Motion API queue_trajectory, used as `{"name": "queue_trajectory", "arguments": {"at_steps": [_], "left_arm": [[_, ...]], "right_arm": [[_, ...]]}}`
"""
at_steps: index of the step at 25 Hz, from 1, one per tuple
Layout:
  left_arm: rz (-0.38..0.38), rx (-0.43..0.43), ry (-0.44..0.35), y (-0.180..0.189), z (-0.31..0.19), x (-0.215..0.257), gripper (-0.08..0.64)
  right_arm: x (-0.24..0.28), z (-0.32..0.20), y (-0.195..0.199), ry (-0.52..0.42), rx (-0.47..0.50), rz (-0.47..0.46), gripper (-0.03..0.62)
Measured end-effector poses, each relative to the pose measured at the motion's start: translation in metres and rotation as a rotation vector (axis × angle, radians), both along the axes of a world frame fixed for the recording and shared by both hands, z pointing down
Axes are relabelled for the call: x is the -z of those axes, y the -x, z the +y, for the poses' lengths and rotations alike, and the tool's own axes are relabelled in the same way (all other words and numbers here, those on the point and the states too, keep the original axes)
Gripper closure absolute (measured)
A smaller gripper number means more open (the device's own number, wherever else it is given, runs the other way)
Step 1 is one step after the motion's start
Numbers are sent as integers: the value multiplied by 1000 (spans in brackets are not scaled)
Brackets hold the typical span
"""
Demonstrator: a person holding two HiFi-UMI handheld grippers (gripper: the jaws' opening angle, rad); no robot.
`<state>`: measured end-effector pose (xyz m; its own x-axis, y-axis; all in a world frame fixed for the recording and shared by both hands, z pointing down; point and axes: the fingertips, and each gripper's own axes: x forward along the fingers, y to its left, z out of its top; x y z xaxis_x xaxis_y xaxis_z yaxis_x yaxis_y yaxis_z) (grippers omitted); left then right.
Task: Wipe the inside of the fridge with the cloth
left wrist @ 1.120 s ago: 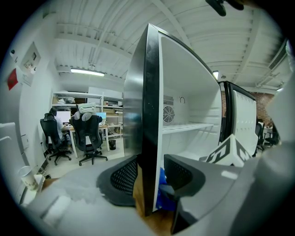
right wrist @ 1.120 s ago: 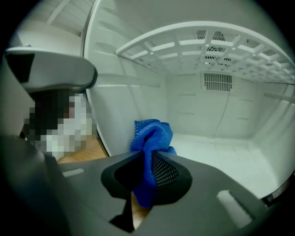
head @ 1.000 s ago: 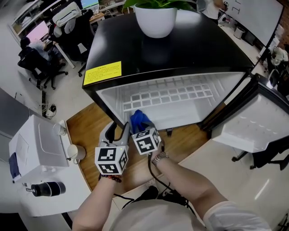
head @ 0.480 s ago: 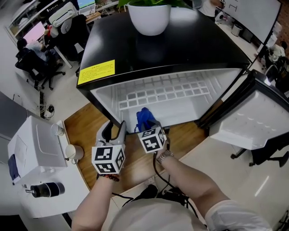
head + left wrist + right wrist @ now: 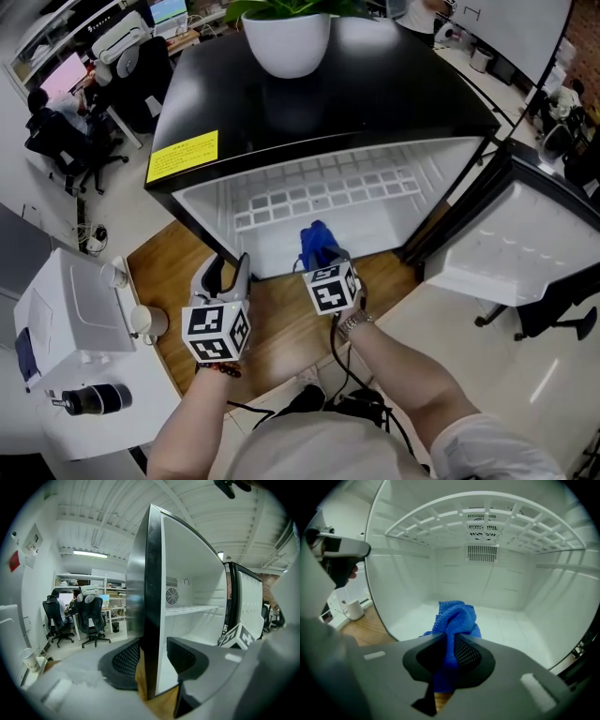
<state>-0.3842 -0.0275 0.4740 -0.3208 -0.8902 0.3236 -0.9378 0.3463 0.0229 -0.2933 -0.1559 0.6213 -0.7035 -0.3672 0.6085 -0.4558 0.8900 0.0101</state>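
The black fridge stands open, its door swung out to the right and its white inside bare under a wire shelf. My right gripper is shut on a bunched blue cloth just in front of the fridge's opening; in the right gripper view the cloth sticks up out of that gripper, above the fridge floor. My left gripper is open and empty, low by the fridge's front left corner. In the left gripper view this gripper frames the fridge's black side edge.
A white plant pot sits on top of the fridge, near a yellow label. At the left are a white machine, a paper cup and a black bottle. Office chairs and a seated person are farther left. Wooden floor lies below.
The right gripper has carried the cloth to the right, away from the left gripper, and stays at the fridge's mouth. The left gripper has hardly moved. Both jaws are unchanged.
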Motion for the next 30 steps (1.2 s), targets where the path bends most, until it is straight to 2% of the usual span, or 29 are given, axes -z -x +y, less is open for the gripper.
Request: {"name": "queue_trajectory", "arguments": {"at_steps": [18, 30], "left_arm": [[-1, 23, 11, 1, 0, -1, 383], [-4, 44, 30, 3, 0, -1, 383]], "right_arm": [[-1, -78, -78, -43, -156, 59, 543], [-1, -108, -110, -65, -197, 101, 545]]}}
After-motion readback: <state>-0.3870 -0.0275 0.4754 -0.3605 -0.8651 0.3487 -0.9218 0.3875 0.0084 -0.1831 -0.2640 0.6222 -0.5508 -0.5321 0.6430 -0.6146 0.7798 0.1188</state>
